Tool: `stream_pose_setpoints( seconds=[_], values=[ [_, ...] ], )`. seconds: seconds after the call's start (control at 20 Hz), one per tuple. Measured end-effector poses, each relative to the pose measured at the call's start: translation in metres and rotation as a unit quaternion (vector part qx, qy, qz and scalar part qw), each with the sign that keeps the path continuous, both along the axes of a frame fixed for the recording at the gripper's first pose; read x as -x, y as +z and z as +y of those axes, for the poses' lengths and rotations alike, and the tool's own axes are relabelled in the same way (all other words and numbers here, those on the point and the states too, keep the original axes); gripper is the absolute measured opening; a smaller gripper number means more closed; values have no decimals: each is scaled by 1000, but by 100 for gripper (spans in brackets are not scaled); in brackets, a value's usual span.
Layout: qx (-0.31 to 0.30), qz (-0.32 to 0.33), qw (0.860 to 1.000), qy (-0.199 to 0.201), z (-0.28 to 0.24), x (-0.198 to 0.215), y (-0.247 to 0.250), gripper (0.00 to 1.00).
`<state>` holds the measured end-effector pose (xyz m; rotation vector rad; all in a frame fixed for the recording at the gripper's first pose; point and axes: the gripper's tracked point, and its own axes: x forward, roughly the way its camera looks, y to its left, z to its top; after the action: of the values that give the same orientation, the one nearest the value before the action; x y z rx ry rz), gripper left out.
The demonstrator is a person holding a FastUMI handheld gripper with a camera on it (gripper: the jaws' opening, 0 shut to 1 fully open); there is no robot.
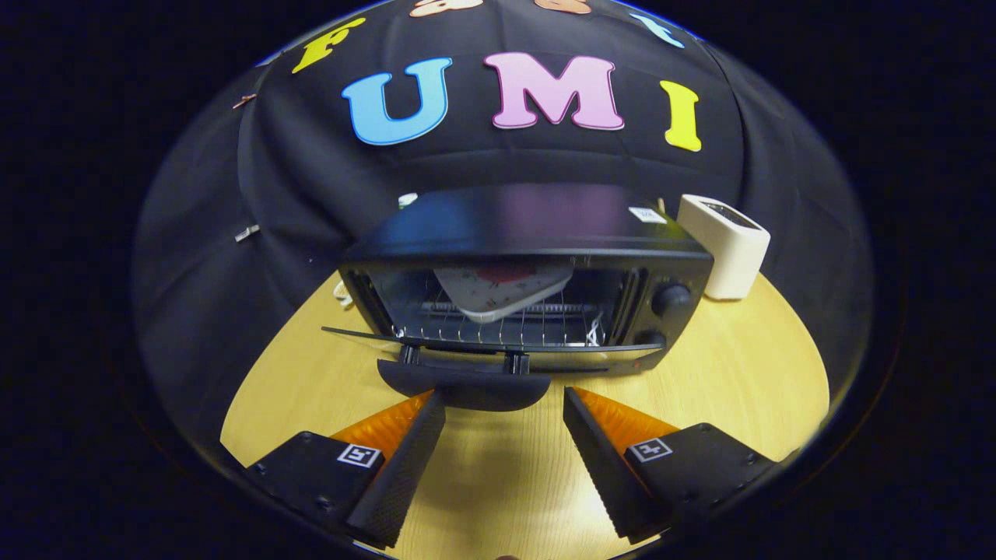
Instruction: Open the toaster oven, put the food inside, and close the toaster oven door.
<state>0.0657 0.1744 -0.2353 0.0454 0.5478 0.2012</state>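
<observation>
The gripper (504,404) holds nothing, its fingers spread wide just short of the door handle (464,386), which lies straight ahead with its long axis crosswise to them. Beyond it the toaster oven (529,280) door (467,342) hangs flat open, and the plate of food (502,292) sits on the wire rack (498,327) inside. Closing looks like the remaining step: lift the handle upward. The wooden table (739,365) is bare around; a white appliance (724,245) stands beside the oven's knobs (673,299)
</observation>
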Motion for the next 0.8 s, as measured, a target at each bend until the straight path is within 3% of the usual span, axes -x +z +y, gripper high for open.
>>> stream_pose_setpoints(
  seconds=[0.25, 0.6, 0.8],
  values=[
    [-26, -71, 997, -15, -15, -26, 63, 99],
    [-58, -168, 983, -50, -78, -21, 149, 99],
    [-35, -217, 973, -64, -128, -9, 191, 99]
  ],
)
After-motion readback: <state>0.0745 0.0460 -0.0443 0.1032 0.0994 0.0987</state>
